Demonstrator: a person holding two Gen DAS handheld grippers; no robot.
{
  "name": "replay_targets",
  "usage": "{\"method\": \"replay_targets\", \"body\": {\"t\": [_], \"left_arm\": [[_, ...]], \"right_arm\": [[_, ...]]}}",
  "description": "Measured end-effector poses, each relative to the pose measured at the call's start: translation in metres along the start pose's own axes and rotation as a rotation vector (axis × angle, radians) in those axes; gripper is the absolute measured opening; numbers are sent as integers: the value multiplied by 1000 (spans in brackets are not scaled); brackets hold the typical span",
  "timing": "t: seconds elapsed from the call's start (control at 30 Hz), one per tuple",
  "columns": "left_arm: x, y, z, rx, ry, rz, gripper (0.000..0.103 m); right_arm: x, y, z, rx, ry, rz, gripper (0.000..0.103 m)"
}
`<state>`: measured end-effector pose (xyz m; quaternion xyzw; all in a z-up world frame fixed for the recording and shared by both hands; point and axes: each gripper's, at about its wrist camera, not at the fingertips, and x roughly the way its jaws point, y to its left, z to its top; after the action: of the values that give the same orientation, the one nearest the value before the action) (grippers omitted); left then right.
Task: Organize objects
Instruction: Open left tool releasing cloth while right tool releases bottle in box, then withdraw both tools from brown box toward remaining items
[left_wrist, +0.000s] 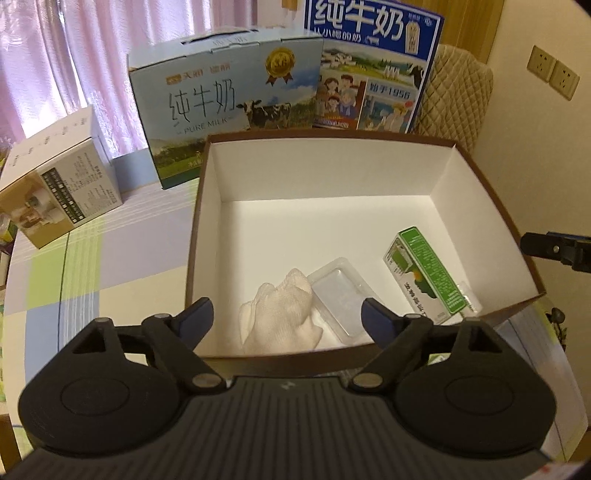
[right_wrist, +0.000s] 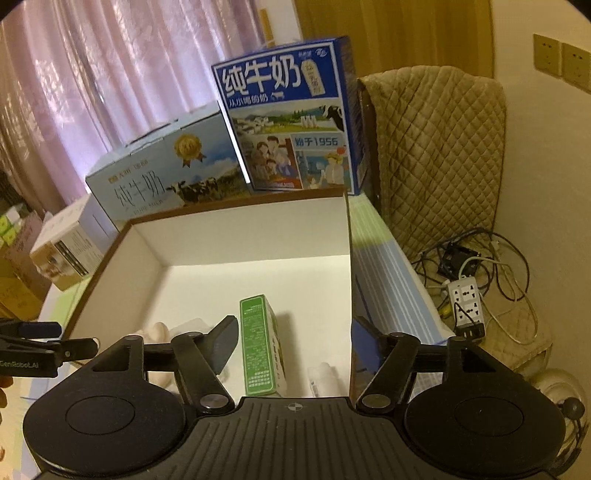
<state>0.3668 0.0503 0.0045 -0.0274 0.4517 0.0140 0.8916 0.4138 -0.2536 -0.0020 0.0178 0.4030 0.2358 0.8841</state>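
pink curtains (left_wrist: 55, 55), backlit | cream wall, sockets (left_wrist: 553, 72) | quilted chair cover (right_wrist: 439, 155) | checked tablecloth (left_wrist: 110, 266)

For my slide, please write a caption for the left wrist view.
Open left gripper above brown-rimmed white box holding white cloth, clear plastic tray, green carton.
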Motion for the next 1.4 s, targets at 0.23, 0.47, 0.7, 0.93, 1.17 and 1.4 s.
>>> {"method": "replay_targets", "body": {"t": [0.23, 0.47, 0.7, 0.93, 1.17, 1.4], "left_arm": [[-30, -3, -16, -4, -22, -1, 86], [-53, -3, -49, -18, -9, -11, 86], [-65, 0, -83, -44, 35, -13, 86], [-70, -9, -108, -51, 62, -31, 86], [-71, -19, -128, -37, 92, -48, 86], [-67, -26, -146, -25, 132, -56, 86]], "right_arm": [[-28, 4, -19, 20, -5, 4, 69], [-47, 8, -59, 37, 64, 14, 70], [-58, 9, -101, 65, 148, 6, 70], [-69, 11, -125, 87, 182, 6, 70], [-69, 17, -146, 91, 230, 6, 70], [-64, 21, -165, 95, 275, -8, 70]]}}
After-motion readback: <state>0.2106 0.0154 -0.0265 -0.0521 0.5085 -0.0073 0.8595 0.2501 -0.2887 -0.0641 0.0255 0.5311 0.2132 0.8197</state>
